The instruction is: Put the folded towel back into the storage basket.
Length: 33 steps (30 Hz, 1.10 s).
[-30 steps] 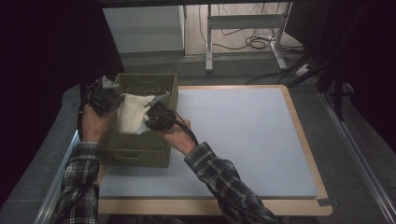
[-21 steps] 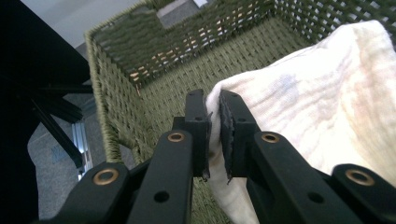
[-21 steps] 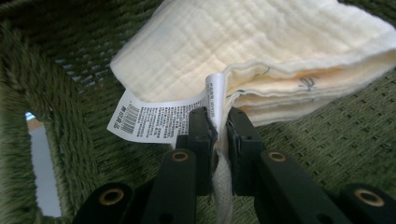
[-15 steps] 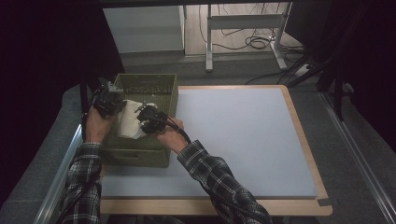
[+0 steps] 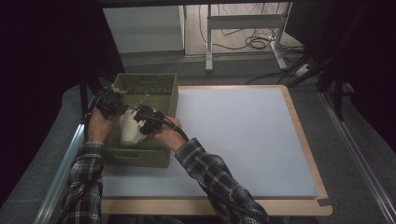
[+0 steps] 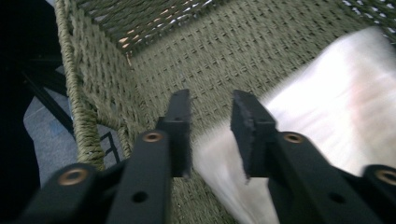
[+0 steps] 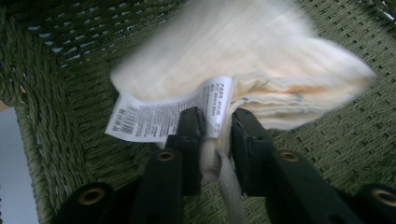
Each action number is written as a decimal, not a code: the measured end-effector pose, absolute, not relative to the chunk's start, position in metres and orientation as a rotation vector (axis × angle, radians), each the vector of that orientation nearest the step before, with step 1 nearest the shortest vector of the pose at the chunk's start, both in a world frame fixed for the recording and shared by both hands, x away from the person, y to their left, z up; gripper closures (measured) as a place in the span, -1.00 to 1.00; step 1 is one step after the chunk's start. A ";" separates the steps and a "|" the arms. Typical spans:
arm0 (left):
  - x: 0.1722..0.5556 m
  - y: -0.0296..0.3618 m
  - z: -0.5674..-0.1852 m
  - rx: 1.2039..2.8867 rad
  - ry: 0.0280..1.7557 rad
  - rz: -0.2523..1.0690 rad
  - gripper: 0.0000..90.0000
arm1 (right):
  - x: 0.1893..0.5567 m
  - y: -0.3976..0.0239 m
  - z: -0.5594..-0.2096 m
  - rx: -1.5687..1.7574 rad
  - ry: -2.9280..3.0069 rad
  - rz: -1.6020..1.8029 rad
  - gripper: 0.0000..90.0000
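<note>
Folded cream cloth (image 5: 130,131) is lowered into green woven basket (image 5: 161,93) at tabletop's (image 5: 233,140) left edge. Left tool (image 6: 212,135) is parted, cloth beside it unpinched; its jaws have just been opening. Right tool (image 7: 217,140), likewise opening, is loosened around cloth hem and label (image 7: 159,116), so bundle can settle on basket floor.

One woven basket (image 5: 164,93), one folded cloth (image 5: 128,133), one label (image 7: 163,116), two tongs.

Woven basket (image 5: 161,93) walls are boxing in both hands, leaving only the open top to pass. Folded cloth (image 5: 128,133) is taking up most of its floor. Blue mat (image 5: 238,135) is lying bare rightward, offering wide room.
</note>
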<state>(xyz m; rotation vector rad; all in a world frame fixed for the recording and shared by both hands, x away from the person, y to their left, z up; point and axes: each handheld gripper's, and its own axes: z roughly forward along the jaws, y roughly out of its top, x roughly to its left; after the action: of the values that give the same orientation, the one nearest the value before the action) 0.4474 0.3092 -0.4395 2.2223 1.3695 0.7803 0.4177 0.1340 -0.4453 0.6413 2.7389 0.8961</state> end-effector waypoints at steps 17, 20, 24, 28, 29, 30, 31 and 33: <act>0.443 0.309 -0.438 2.138 1.377 0.733 0.02 | 0.421 0.121 -0.439 0.648 2.704 0.970 0.22; 0.442 0.308 -0.440 2.139 1.381 0.723 -0.04 | 0.422 0.117 -0.439 0.660 2.696 0.983 0.17; 0.442 0.310 -0.442 2.148 1.384 0.705 -0.09 | 0.424 0.111 -0.438 0.664 2.686 1.006 0.10; 0.444 0.314 -0.444 2.169 1.385 0.672 -0.04 | 0.425 0.105 -0.437 0.663 2.681 1.031 0.01; 0.445 0.315 -0.445 2.178 1.384 0.652 -0.01 | 0.425 0.104 -0.437 0.660 2.679 1.036 0.00; 0.446 0.317 -0.447 2.188 1.384 0.629 0.03 | 0.425 0.102 -0.436 0.661 2.678 1.042 0.00; 0.447 0.317 -0.448 2.196 1.381 0.611 0.06 | 0.425 0.100 -0.436 0.662 2.676 1.051 -0.01; 0.451 0.319 -0.453 2.232 1.374 0.568 0.13 | 0.426 0.095 -0.434 0.664 2.670 1.072 -0.03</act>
<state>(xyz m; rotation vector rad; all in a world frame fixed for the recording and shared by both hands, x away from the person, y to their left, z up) 0.4506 0.3190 -0.4526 2.2321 1.3740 0.5685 0.4256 0.0952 -0.4344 0.6640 2.6704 1.0717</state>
